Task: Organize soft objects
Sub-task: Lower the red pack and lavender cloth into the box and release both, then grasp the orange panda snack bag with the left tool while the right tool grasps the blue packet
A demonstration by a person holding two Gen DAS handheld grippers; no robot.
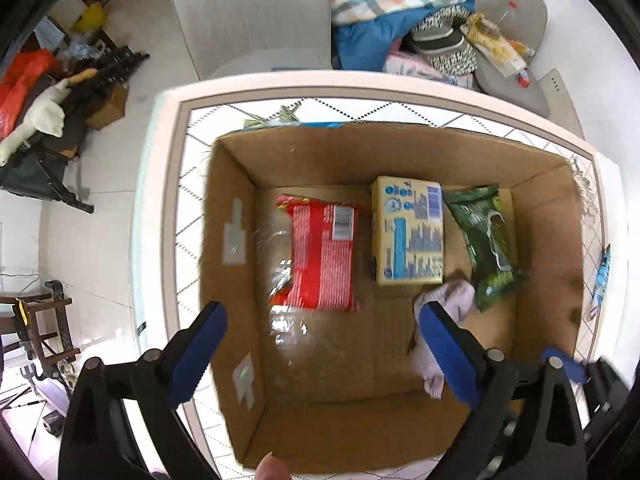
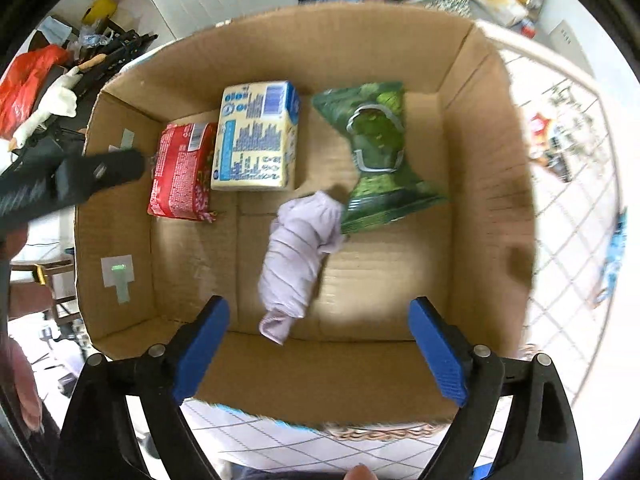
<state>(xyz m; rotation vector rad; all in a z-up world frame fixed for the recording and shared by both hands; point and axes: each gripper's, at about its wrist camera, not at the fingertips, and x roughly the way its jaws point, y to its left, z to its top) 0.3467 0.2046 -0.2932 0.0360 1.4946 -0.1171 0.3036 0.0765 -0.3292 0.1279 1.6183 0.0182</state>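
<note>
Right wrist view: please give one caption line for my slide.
Open right tongs above a cardboard box holding a lilac cloth, green pouch, yellow pack and red pack.

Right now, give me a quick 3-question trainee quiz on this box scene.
1. True or false: the lilac rolled cloth lies inside the cardboard box.
2. Which pack sits between the red pack and the green wipes pack?
A. blue pouch
B. yellow-and-blue pack
C. white towel
3. Fill in: both the left hand-held gripper and the right hand-held gripper have their jaws ____.

Key: 1 true. 2 B, the yellow-and-blue pack. 3 open, holding nothing.
</note>
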